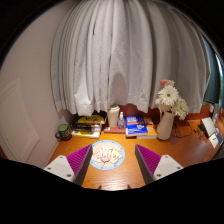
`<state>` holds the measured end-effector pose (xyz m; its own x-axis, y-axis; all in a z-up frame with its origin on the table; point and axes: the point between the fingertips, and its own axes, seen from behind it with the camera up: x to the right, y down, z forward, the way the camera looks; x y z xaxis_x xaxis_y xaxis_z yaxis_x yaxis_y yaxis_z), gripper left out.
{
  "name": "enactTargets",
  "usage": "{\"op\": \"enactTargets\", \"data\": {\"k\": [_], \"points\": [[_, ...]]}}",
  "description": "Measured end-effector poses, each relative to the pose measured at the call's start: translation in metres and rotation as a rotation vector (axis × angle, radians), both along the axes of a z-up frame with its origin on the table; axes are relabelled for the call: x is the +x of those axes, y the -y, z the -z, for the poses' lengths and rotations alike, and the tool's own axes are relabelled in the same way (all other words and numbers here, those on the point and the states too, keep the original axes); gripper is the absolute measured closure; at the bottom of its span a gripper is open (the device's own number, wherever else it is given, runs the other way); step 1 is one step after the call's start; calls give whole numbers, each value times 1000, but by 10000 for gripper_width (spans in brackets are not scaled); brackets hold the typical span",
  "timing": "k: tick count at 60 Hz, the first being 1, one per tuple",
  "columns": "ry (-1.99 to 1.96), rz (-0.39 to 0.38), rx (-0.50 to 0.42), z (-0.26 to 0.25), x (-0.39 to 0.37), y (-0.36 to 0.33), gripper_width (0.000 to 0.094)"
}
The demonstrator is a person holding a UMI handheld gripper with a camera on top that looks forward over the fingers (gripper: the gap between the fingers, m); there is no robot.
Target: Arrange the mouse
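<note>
Two purple pads sit on the fingers of the gripper [108, 163], and the fingers are spread wide with nothing pinched. One mouse [105, 152], white and small, lies on one round plate [108, 155] with a colorful pattern, between the fingers and a bit ahead of them. All of it rests on a wooden table [120, 175]. Farther ahead and to the right stands one vase of flowers [167, 108]. Some books [136, 126] lie beside it. Long white curtains [125, 55] hang behind the table.
</note>
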<state>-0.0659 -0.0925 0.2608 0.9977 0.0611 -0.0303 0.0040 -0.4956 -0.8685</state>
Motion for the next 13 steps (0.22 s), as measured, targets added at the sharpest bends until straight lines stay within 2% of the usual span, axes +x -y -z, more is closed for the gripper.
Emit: {"op": "enactTargets", "data": {"k": [13], "points": [[-16, 15, -7, 0, 14, 27, 85]]}}
